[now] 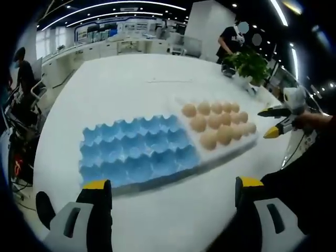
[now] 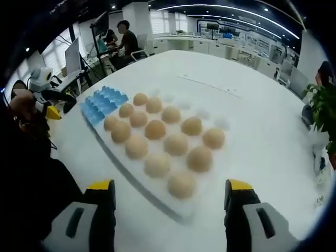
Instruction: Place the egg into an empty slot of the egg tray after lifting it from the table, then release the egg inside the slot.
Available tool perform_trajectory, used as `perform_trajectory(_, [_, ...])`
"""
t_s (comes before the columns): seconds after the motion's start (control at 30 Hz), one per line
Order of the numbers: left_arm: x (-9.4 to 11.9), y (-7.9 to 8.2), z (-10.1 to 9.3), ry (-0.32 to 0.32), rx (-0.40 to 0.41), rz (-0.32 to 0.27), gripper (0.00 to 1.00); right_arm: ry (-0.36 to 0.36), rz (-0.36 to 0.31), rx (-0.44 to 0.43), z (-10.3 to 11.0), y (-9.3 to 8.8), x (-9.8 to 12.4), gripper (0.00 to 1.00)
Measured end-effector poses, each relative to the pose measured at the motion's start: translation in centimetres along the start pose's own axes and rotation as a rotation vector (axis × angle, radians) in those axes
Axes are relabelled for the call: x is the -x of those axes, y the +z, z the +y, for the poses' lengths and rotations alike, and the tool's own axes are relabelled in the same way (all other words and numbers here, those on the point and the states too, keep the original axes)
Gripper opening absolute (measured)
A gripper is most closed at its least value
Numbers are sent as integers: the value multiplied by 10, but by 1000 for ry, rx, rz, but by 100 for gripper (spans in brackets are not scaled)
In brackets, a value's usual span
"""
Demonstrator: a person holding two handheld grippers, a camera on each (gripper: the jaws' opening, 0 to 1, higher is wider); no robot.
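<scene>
Both tongs, left (image 1: 173, 191) and right (image 2: 170, 194), gape; nothing legible.

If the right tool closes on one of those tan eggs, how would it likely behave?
The smooth, rounded tan eggs look slippery, so one might squirt from flat jaws. Its shell is probably fragile under a hard squeeze. Each sits in a cup of the white egg tray; set loose on the white table, it would likely roll.
</scene>
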State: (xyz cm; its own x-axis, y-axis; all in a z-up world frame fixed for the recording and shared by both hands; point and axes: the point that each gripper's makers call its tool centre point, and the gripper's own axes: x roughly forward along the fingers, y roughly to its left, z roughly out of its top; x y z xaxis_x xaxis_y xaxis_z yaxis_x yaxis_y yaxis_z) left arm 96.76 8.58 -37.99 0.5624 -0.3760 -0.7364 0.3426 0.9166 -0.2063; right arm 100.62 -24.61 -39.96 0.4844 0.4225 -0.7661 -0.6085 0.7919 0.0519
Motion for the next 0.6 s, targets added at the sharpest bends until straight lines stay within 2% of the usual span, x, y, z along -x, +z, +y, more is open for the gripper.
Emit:
perform_trajectory(0.07, [0,2,1,2,8,-12,100,-5,-10,4,-2,1,2,78])
perform_trajectory(0.17, [0,3,2,10,14,-16,100,-10,-27,0,-6,3,0,75])
perform_trajectory(0.23, [-1,6,2,12,3,-22,99,-7,-29,-6,-8,3,-2,70])
perform_trajectory(0.33, [-3,17,-1,14,-13,-59,99,-15,-37,-23,-11,2,-4,69])
perform_trajectory(0.5, [-9,24,-9,12,-56,-50,97,-24,-78,-42,-13,2,-2,63])
perform_trajectory(0.6, [-11,25,-14,2,-72,-44,97,-17,-68,-35,-12,-5,-4,57])
